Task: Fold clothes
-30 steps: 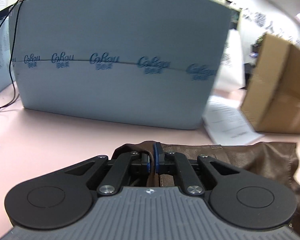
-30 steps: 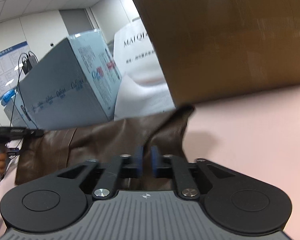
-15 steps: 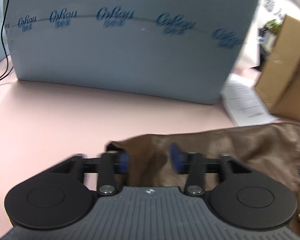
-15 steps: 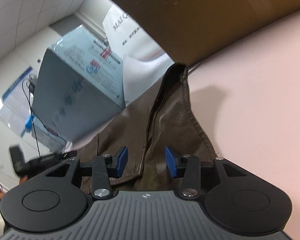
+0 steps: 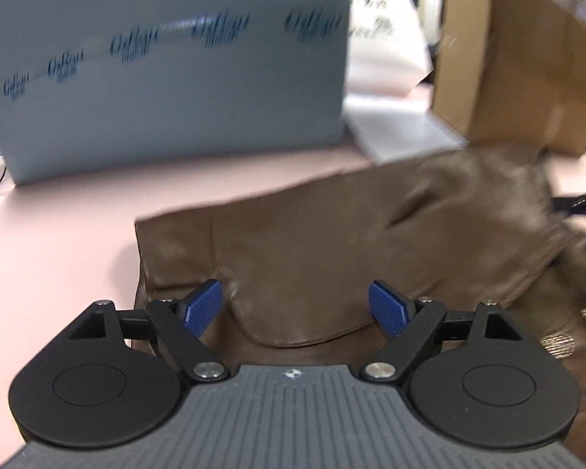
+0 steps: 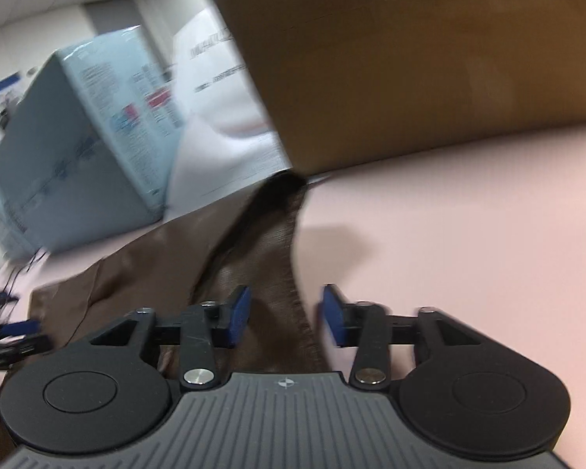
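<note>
A brown leather garment (image 5: 332, 234) lies folded on the pink table (image 5: 58, 242), its folded edge toward the far side. My left gripper (image 5: 297, 306) hovers open over the garment's near left part, blue pads wide apart with nothing between them. In the right wrist view the same garment (image 6: 254, 250) runs from the lower left up to a pointed corner by the cardboard box. My right gripper (image 6: 287, 314) is open above the garment's right edge, holding nothing. The other gripper shows blurred at the far left of the right wrist view.
A large light-blue carton (image 5: 168, 78) stands behind the garment. A brown cardboard box (image 5: 519, 62) sits at the back right, with white papers (image 5: 394, 121) and a white bag (image 5: 386, 51) between them. Bare pink table (image 6: 468, 234) lies to the right of the garment.
Both grippers were shut on the leather a second ago; they have let go and opened wide. The garment now lies flat, and both grippers have drawn back from it.
</note>
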